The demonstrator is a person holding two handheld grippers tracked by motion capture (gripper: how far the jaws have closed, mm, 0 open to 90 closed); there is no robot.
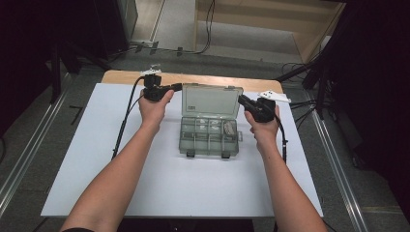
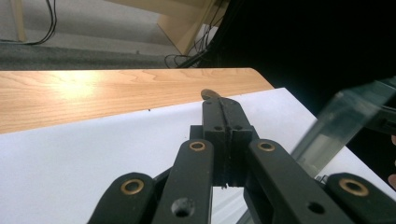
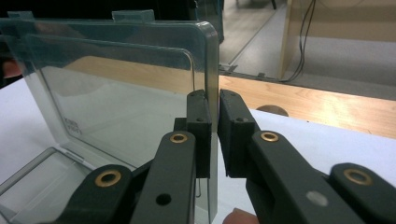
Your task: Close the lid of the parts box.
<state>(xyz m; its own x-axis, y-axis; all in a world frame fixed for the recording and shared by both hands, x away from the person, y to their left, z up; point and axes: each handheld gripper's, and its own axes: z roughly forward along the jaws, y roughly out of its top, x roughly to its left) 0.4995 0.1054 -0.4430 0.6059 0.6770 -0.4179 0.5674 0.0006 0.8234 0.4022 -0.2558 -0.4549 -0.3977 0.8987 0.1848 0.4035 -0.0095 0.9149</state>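
Note:
A clear plastic organizer box (image 1: pixel 209 151) lies open at the table's middle, with small parts in its compartments. Its lid (image 1: pixel 210 99) stands upright at the back. My right gripper (image 1: pixel 242 100) comes in from the right and is shut on the lid's right edge; in the right gripper view that edge of the lid (image 3: pixel 116 84) runs between the jaws of the right gripper (image 3: pixel 212 93). My left gripper (image 1: pixel 177 87) is at the lid's upper left corner. In the left gripper view the left gripper (image 2: pixel 219 99) is shut with nothing in it, and the blurred lid (image 2: pixel 336 126) is off to its right.
A white sheet (image 1: pixel 145 183) covers the table, with a strip of bare wood (image 1: pixel 125 76) along the back edge. Cables trail from both grippers, the left one (image 1: pixel 123 125) across the sheet. Beyond the table are floor cables and a wooden frame (image 1: pixel 309 29).

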